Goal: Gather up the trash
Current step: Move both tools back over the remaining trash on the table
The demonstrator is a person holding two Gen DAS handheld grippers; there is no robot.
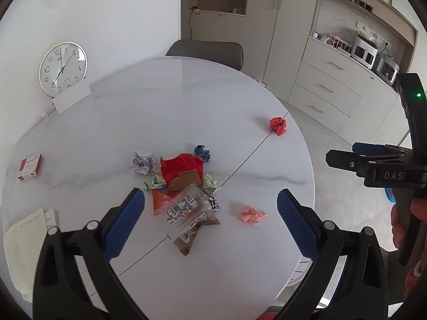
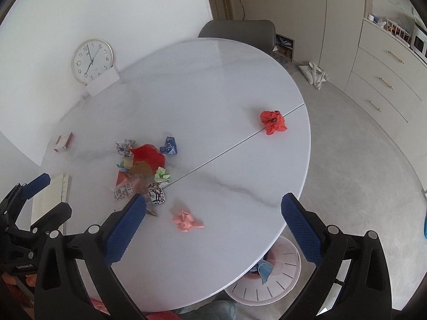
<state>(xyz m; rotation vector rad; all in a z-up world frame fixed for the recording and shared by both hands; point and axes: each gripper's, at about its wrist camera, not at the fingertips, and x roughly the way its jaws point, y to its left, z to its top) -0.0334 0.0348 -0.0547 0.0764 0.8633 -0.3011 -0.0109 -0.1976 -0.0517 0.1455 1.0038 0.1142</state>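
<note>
Crumpled paper scraps and wrappers (image 1: 184, 186) lie heaped mid-table; red wad (image 2: 272, 121) apart.

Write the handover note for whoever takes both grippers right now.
Left gripper: open, empty, above the central trash pile.
Right gripper: open, empty, above the table's near side.
On the round table: the pile of wrappers and paper balls, a pink paper ball near the front, a red paper ball alone by the far seam.
White bin on the floor under the table edge already holds some scraps.
Left: everything on the table; the pink ball lies nearest the right gripper.
</note>
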